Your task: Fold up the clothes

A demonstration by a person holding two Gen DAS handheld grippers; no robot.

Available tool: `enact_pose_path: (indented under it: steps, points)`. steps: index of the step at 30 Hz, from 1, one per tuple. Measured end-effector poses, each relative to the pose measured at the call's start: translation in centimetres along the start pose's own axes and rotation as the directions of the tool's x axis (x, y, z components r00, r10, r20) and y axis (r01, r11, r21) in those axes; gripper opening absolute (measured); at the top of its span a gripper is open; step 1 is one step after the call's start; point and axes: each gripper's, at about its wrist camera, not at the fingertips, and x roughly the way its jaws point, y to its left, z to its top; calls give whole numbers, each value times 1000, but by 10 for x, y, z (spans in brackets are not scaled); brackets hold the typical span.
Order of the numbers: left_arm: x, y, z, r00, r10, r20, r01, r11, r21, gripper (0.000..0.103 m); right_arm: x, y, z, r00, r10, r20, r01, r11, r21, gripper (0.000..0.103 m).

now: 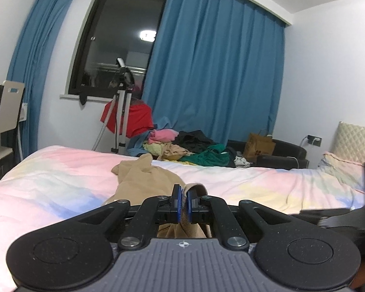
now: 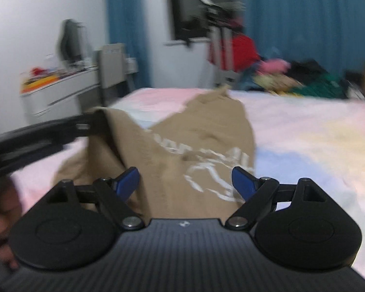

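Folding barely begun: tan printed T-shirt [image 2: 197, 146] lies crumpled near the bed's [image 1: 48, 177] front edge. Left gripper [image 1: 183, 203] clamps its ribbed hem (collar possibly); right gripper [image 2: 186, 182] gapes wide, empty.

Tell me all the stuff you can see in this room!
shirt: one, tan with white print, on the bed, edge pinched by the left tool
bed: one, pastel pink, blue and yellow cover, fills the foreground
clothes pile: one heap, pink, yellow, black, green, beyond the bed
red cloth: one, red, behind the tripod
tripod: one, silver, under the window
curtains: blue, either side of the window
window: one, dark, back wall
chair: one, pale back, far left
paper bag: one, brown, by the right wall
left tool: shut on the shirt
right tool: open, over the shirt
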Motion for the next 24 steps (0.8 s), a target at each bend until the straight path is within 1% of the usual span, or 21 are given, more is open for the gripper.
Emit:
enact_pose_path:
  steps: [2,4,5,7,9,10,13,14,16,18,20,21,23,24]
  points:
    - [0,-4,-2,1000,-3,-5,3,1000,-6,6,2,4,-1,999,-28,21,28,1000,5,85]
    - [0,-10,-6,1000,-2,-1,2,1000,16,5,-3,-5,3,994,-93,56,91,995,36,85]
    - [-1,-12,-7,1000,-1,3,1,1000,26,5,-7,-10,4,987,-138,77,134,990,52,85]
    - [-5,-14,-6,1000,-11,11,10,1000,26,5,-16,-19,6,967,-224,119,215,973,84,85]
    - [-8,-13,-6,1000,-18,13,18,1000,13,5,-27,-29,8,951,-267,155,250,961,121,85]
    - [-10,-12,-6,1000,-20,13,19,1000,8,5,-29,-32,9,954,-251,163,231,964,131,86]
    - [-12,-10,-5,1000,-18,16,18,1000,2,5,-30,-31,8,976,-142,162,123,985,120,86]
    - [-12,-9,-4,1000,-15,18,15,1000,1,5,-28,-24,6,984,-90,152,76,993,95,85]
    - [-13,-6,-4,1000,-5,22,5,1000,-4,5,-24,-7,-1,992,6,123,-11,999,38,85]
    - [-11,-4,-5,1000,14,22,-14,1000,-7,5,-18,8,-9,995,67,80,-66,998,-13,85]
    - [-9,-2,-5,999,26,20,-26,1000,-13,5,-11,25,-15,996,84,43,-82,996,-46,85]
    - [-8,-2,-5,999,32,18,-32,999,-18,5,-7,29,-19,997,65,30,-63,996,-64,85]
    - [-6,-1,-4,999,39,21,-38,999,-25,5,0,38,-26,1000,-4,16,5,994,-105,85]
    - [-8,-1,-4,998,52,34,-51,998,-24,5,3,36,-26,999,-32,18,34,996,-88,85]
